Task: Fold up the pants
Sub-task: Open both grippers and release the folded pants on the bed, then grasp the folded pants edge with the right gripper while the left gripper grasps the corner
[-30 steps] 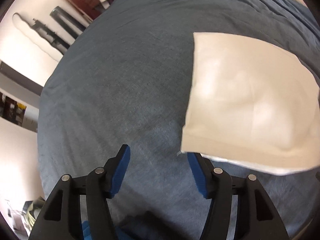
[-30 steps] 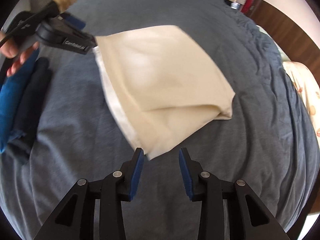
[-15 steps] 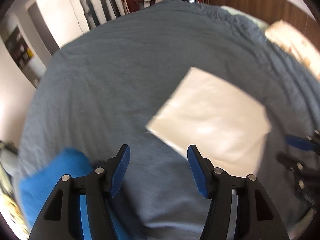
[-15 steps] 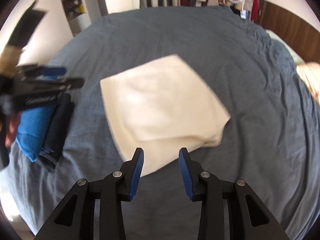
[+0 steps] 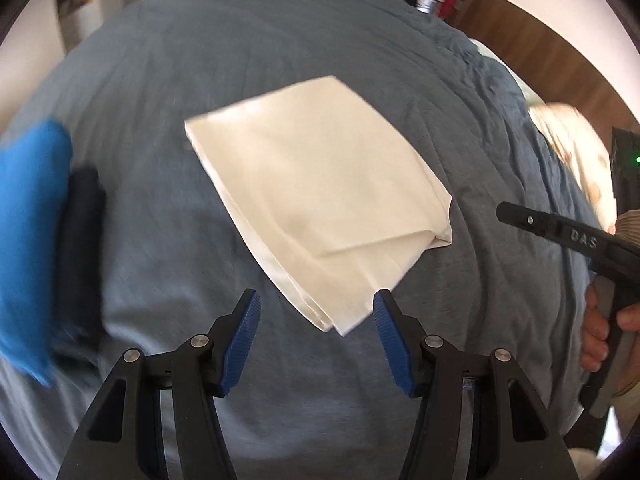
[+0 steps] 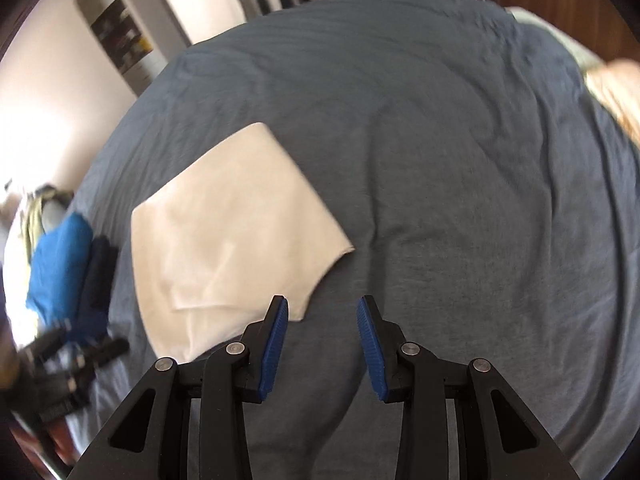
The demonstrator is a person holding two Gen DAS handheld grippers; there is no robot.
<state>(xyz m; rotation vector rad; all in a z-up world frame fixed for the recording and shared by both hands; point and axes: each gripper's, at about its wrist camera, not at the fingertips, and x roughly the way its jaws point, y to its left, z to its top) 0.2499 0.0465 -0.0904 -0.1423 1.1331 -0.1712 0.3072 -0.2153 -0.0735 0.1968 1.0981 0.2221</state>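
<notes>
The cream pants (image 5: 320, 184) lie folded into a flat packet on the grey-blue bed cover (image 5: 280, 52). My left gripper (image 5: 316, 304) hangs open above the packet's near corner, apart from the cloth, nothing between its blue pads. In the right wrist view the same pants (image 6: 232, 232) sit left of centre. My right gripper (image 6: 322, 312) is open and empty over bare cover, just right of the packet's near edge. The right gripper's black body (image 5: 576, 240) and the hand holding it show at the left view's right edge.
A folded bright blue garment (image 5: 28, 232) and a dark navy one (image 5: 82, 256) lie side by side at the bed's left edge. A patterned pillow (image 5: 572, 148) sits far right. Clothes hang beyond the bed, and a wall niche (image 6: 120, 40) stands at the back left.
Both grippers have pulled back from the folded pants and swung round, the left one rolling strongly. The packet now lies whole on the cover, farther from the pads. The blue and navy stack came into the left view.
</notes>
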